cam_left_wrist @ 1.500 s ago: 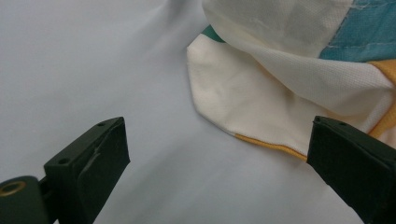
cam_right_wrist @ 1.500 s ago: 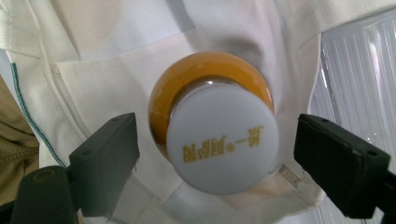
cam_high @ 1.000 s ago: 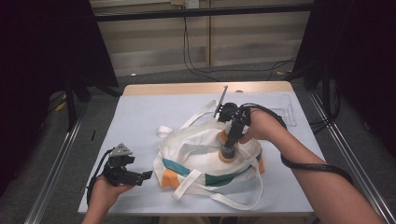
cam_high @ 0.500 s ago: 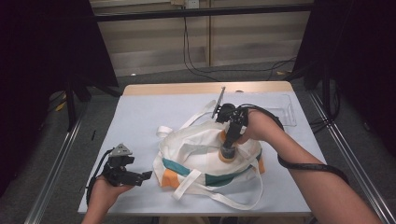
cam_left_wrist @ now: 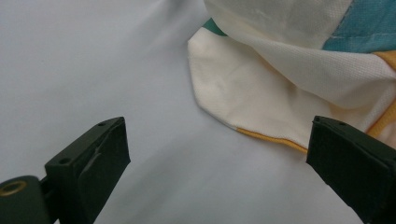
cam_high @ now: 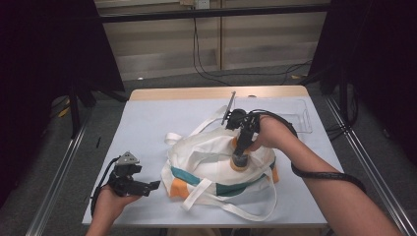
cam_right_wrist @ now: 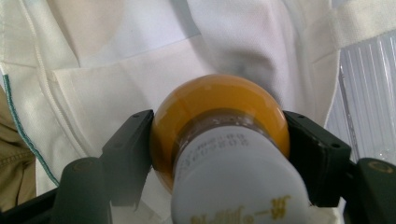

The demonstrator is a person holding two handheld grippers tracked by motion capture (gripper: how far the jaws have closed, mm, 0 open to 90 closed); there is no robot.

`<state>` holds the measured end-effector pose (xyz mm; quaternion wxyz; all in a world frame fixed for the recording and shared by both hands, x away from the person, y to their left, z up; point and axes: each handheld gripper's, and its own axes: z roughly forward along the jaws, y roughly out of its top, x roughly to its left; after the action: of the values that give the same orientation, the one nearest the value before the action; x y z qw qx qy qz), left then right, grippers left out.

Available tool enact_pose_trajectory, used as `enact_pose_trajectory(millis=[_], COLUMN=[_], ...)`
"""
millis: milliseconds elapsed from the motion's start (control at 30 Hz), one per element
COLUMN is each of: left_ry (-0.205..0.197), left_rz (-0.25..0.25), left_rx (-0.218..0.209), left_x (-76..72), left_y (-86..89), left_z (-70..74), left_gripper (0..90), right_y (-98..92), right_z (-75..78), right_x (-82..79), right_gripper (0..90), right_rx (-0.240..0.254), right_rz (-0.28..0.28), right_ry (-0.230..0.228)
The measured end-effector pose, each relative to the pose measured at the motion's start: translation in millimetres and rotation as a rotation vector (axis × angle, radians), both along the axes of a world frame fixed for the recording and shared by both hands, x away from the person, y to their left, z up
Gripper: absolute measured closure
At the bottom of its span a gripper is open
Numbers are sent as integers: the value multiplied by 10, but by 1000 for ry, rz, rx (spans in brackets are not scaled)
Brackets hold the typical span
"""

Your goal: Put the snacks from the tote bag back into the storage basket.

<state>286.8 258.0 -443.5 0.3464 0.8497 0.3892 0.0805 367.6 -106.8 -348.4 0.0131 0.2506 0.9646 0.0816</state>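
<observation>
A bottle (cam_right_wrist: 219, 140) with an orange rounded end is clamped between the fingers of the right gripper (cam_high: 239, 158), held upright over the white bag (cam_high: 216, 162) at mid-table (directly below), while the left gripper (cam_high: 132, 181), fingers spread and empty, is held just left of the bag.

Both grippers were black: the left gripper (cam_high: 147, 187) carried a grey three-cornered plate, the right gripper (cam_high: 239, 158) trailed a black cable.
</observation>
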Motion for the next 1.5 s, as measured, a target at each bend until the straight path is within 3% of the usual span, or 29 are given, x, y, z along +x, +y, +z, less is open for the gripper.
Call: enact_pose_trajectory(millis=[533, 800, 1500], left_ry=[-6, -3, 6], left_rz=[8, 6, -6], left_rx=[-7, -6, 5], left_x=[-1, -1, -5], left_y=[7, 4, -5], left_z=[1, 0, 12], left_gripper=[56, 57, 57], right_y=[25, 29, -9], right_z=[26, 35, 280], right_x=[-4, -11, -18], right_gripper=[303, 303, 304], right_rx=[-37, -28, -20], right_rz=[26, 28, 43], right_ry=[9, 29, 43])
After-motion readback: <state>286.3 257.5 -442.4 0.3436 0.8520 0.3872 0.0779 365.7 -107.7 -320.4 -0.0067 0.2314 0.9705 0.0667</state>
